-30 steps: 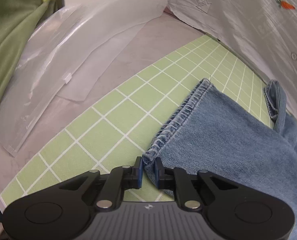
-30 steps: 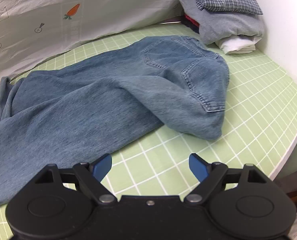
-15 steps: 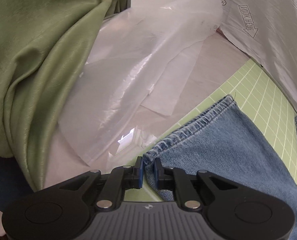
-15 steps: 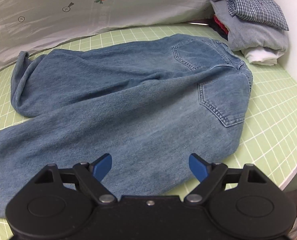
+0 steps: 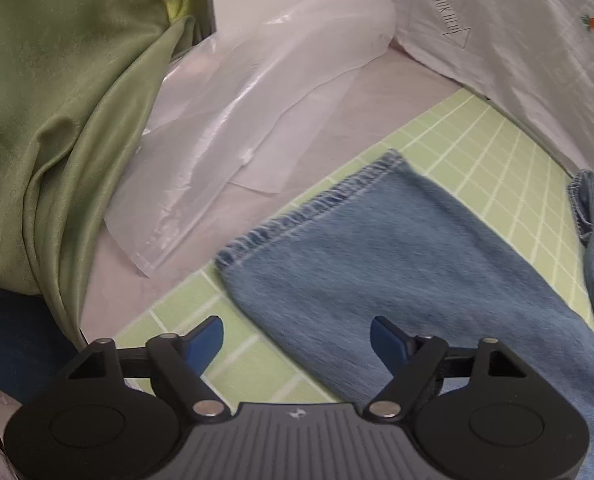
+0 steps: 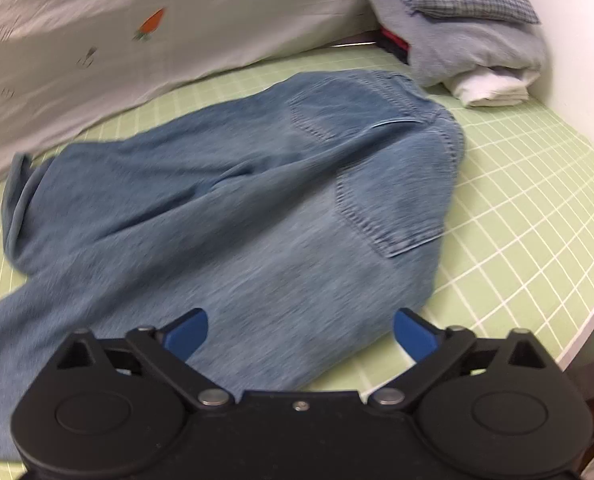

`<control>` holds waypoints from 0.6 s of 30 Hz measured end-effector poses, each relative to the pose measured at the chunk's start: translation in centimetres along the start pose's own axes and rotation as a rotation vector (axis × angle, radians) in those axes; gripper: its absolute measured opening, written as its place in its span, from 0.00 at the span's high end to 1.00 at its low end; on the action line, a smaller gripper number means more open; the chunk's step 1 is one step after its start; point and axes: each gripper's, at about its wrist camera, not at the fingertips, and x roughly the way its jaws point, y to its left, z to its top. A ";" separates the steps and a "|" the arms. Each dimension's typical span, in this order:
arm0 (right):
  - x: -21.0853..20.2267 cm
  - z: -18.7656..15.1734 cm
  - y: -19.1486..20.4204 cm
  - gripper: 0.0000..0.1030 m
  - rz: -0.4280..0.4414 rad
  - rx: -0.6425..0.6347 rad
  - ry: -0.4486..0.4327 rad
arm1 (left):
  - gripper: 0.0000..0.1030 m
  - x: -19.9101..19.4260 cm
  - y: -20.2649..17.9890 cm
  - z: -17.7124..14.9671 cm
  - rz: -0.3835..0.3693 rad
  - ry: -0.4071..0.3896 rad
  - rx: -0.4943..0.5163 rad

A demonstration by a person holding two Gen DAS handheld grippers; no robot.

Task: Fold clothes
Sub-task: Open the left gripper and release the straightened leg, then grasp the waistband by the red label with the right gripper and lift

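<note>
Now the pair of blue denim jeans (image 6: 233, 216) lies spread on the green mat with white grid lines (image 6: 529, 216). Both the left gripper (image 5: 296, 336) and the right gripper (image 6: 300, 326) have their blue fingers wide apart, holding nothing, just above the jeans.

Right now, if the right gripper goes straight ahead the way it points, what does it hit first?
Most likely the jeans: the open right gripper points at the seat area by the back pocket, though depth is unclear.

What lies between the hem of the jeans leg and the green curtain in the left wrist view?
In the left wrist view, a clear plastic sheet lies on the pale tabletop between the jeans hem and the green curtain.
</note>
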 end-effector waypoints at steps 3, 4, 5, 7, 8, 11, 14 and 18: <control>0.5 0.7 -2.8 0.00 0.016 0.050 -0.017 | 0.15 -0.7 -3.2 -1.6 -0.033 0.021 0.028; 0.6 1.0 -3.7 0.00 0.026 0.066 -0.022 | 0.13 -0.7 -4.5 -2.2 -0.046 0.033 0.044; 0.7 1.3 -4.8 0.00 0.033 0.090 -0.035 | 0.12 -0.8 -5.8 -2.7 -0.059 0.046 0.061; 0.9 1.9 -7.0 0.00 0.047 0.138 -0.062 | 0.12 -0.9 -8.5 -3.9 -0.084 0.070 0.094; 1.0 2.1 -7.9 0.00 0.047 0.147 -0.079 | 0.12 -1.0 -9.8 -4.5 -0.097 0.082 0.110; 1.7 3.1 -10.5 0.00 0.022 0.173 -0.105 | 0.11 -1.2 -13.7 -6.2 -0.135 0.119 0.160; 2.8 4.1 -13.6 0.00 0.032 0.245 -0.109 | 0.09 -1.2 -17.3 -7.8 -0.164 0.149 0.203; 4.5 5.1 -17.1 0.00 0.040 0.328 -0.094 | 0.08 -0.2 -19.9 -8.8 -0.145 0.179 0.212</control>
